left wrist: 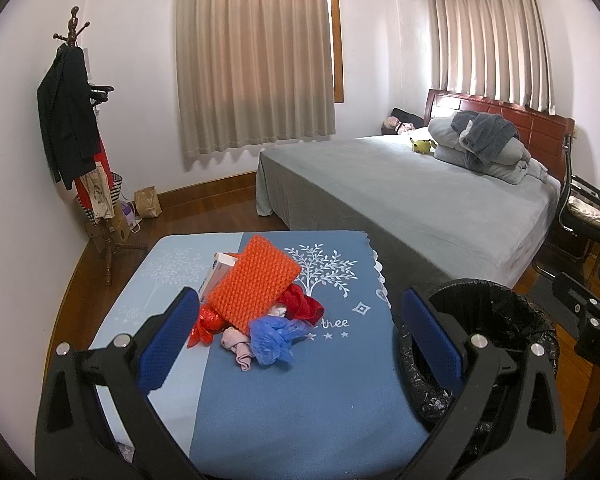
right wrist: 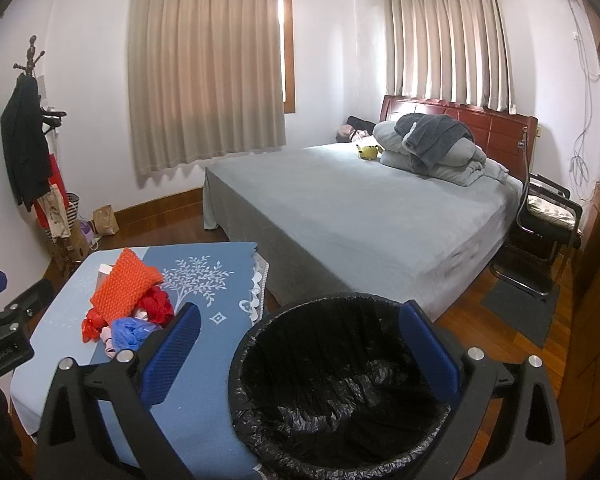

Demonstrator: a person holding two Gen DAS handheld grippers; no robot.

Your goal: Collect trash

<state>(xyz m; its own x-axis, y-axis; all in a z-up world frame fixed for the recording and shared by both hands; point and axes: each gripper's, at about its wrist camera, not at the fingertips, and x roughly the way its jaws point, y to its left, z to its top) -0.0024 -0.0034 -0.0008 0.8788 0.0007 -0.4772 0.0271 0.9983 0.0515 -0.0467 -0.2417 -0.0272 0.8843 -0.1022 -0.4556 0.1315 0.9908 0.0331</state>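
Left wrist view. Left gripper [left wrist: 306, 330] spread wide, blue pads [left wrist: 167, 338] apart, nothing held. Between the fingers and just ahead of the tips, on a table [left wrist: 300, 400] under a blue cloth printed with white trees: a small heap of trash. On top, an orange knitted pad [left wrist: 254, 286], tilted, leaning over a white carton [left wrist: 216, 274] that pokes out beyond the left finger's tip. Under the pad, a crumpled red cloth [left wrist: 302, 304] toward the right, a shiny red wrapper [left wrist: 204, 326] close beside the left pad, a pale pink scrap [left wrist: 238, 346] nearest the fingers, and a crumpled blue plastic bag [left wrist: 274, 338] touching the pink scrap. Behind and around the right finger, a round bin [left wrist: 496, 312] with a black liner, mostly hidden; contents not visible from here. Far right of the fingers, part of the right gripper [left wrist: 592, 316]. Beyond everything, a bed [left wrist: 420, 196].

Right wrist view. Right gripper [right wrist: 306, 350] also wide open and empty. Between its fingers, directly below, the bin [right wrist: 340, 392]: liner wrinkled and glossy, folded over the rim, only black plastic seen inside. Left of the left finger, the same heap on the table [right wrist: 204, 412]: orange knitted pad [right wrist: 126, 286] uppermost, red cloth [right wrist: 158, 304] beneath, blue plastic bag [right wrist: 130, 332] nearest the pad [right wrist: 172, 354]. Far left, a piece of the left gripper [right wrist: 4, 336].
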